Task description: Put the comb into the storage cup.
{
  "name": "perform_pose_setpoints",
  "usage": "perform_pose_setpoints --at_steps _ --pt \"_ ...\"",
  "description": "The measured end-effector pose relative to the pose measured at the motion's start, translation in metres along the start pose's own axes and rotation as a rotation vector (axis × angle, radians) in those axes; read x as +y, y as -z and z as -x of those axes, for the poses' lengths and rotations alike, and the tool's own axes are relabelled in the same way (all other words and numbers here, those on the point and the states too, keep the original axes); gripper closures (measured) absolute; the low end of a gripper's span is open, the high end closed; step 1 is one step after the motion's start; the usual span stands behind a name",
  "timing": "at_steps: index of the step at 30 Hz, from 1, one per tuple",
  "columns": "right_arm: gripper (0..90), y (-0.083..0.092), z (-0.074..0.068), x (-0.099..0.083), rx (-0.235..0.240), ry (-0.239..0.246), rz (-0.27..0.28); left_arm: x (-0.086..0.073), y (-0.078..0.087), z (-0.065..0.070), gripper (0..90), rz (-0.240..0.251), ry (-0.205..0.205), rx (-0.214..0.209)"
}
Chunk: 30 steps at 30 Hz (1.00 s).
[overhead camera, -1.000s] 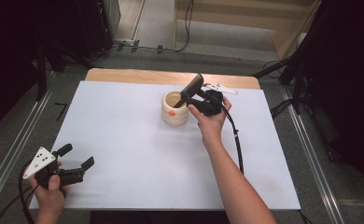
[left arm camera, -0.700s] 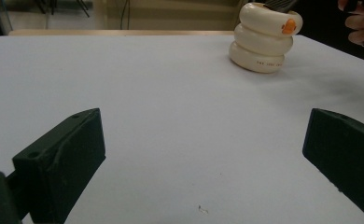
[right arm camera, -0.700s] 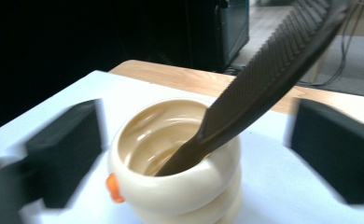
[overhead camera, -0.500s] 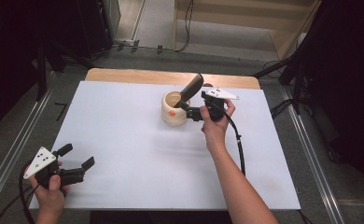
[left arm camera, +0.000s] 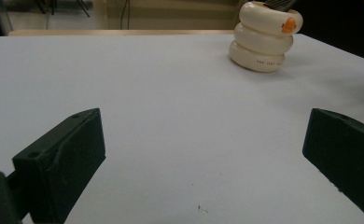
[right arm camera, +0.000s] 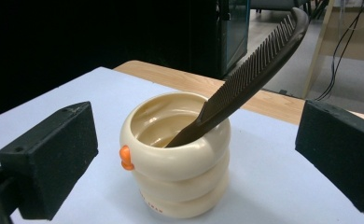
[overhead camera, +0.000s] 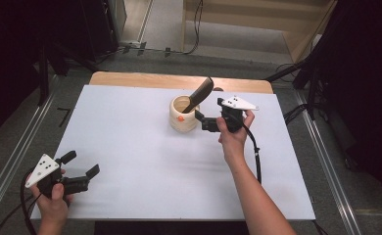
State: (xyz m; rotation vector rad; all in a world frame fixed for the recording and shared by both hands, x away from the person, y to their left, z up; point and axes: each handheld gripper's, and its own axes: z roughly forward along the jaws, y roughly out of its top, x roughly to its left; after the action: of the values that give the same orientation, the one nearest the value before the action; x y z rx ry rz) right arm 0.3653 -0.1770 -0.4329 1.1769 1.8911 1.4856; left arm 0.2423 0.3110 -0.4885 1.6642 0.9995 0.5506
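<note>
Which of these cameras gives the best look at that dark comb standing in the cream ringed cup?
The right gripper view: the dark plastic comb is close, its teeth plain, leaning on the rim of the cream ringed cup. The high view shows the comb small, teeth indistinct. The left gripper view catches just a dark sliver at the top edge.

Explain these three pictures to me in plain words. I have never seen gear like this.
A person sits at a white table holding a hand-held gripper in each hand; there is no robot. The high view looks down from above. The left gripper hangs over the near corner, open, holding nothing. The right gripper is beside a cream ringed cup, also open. The other two pictures come from cameras riding on each gripper, looking between its black jaws. A dark comb leans in the cup, teeth end sticking out.
</note>
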Motion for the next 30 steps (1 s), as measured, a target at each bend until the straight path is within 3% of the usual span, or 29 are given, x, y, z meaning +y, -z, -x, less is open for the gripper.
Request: perform_pose_setpoints --at_steps 30 --pt "0.0 0.052 0.011 -0.024 -0.015 0.042 0.005 0.000 0.000 0.001 0.0 -0.003 -0.003 0.004"
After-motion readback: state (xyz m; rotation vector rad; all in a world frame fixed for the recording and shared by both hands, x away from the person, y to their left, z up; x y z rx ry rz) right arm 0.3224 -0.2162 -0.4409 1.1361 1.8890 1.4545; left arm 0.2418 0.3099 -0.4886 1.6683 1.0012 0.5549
